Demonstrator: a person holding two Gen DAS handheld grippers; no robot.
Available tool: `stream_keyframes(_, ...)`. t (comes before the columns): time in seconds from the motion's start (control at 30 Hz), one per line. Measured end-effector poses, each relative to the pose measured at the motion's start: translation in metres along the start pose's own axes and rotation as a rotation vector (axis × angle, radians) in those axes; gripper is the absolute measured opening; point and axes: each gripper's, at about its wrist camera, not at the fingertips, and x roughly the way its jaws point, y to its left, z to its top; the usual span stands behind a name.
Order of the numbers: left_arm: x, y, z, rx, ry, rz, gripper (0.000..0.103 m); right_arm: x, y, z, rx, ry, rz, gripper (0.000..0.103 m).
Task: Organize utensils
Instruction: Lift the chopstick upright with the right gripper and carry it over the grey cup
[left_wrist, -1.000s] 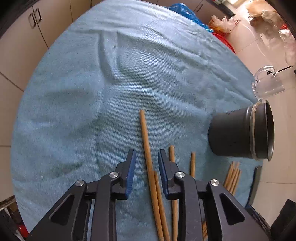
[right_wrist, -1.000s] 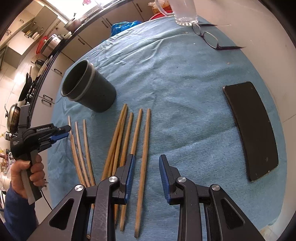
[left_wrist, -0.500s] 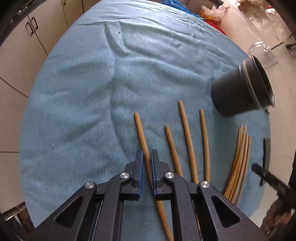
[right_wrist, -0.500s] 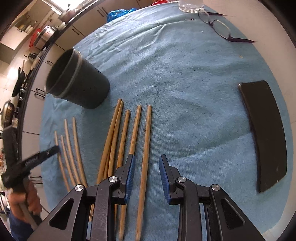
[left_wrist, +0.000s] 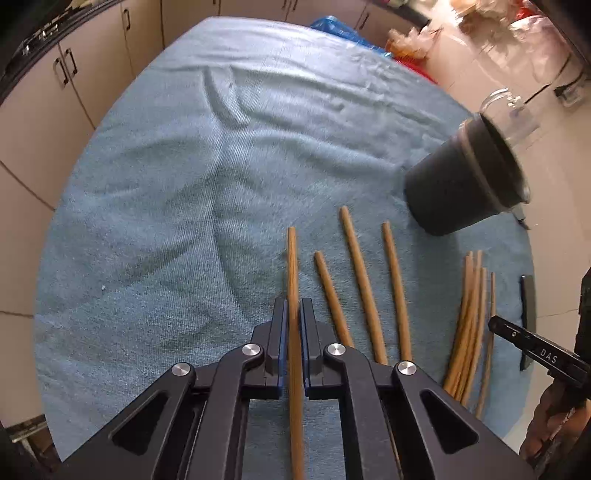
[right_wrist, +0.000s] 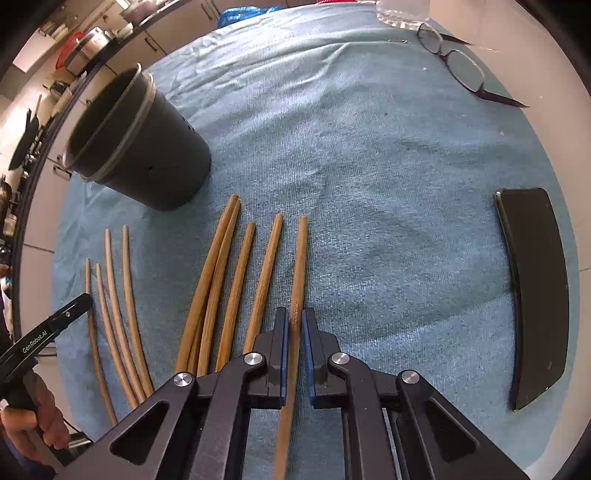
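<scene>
Two chopsticks are clamped at once, presumably so that a pair can be carried to the dark cup (right_wrist: 140, 144) together. The left tongs (left_wrist: 293, 314) are closed on the leftmost chopstick (left_wrist: 291, 266) of its group, the right tongs (right_wrist: 294, 325) on the rightmost chopstick (right_wrist: 300, 258) of the other group. Each stick is gripped partway along its length, its long axis running straight ahead between the pads, the far end pointing away from the tongs. The remaining sticks (right_wrist: 221, 280) lie roughly parallel on the blue cloth (right_wrist: 369, 184) covering the bench. The cup stands upright ahead, right of the left tongs and left of the right tongs.
</scene>
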Motion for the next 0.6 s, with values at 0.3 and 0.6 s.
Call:
stream_keyframes(0.3, -0.061, -0.001, -0.004, 0.029, -0.14, -0.068, 0.006, -0.055, -0.002, -0.021, 0.01, -0.147, 0.062, 0.007)
stream_keyframes(0.6, -0.108, -0.018, -0.005, 0.069, -0.252, -0.103, 0.006, -0.114, 0.001, -0.041, -0.002, -0.323, 0.111, 0.007)
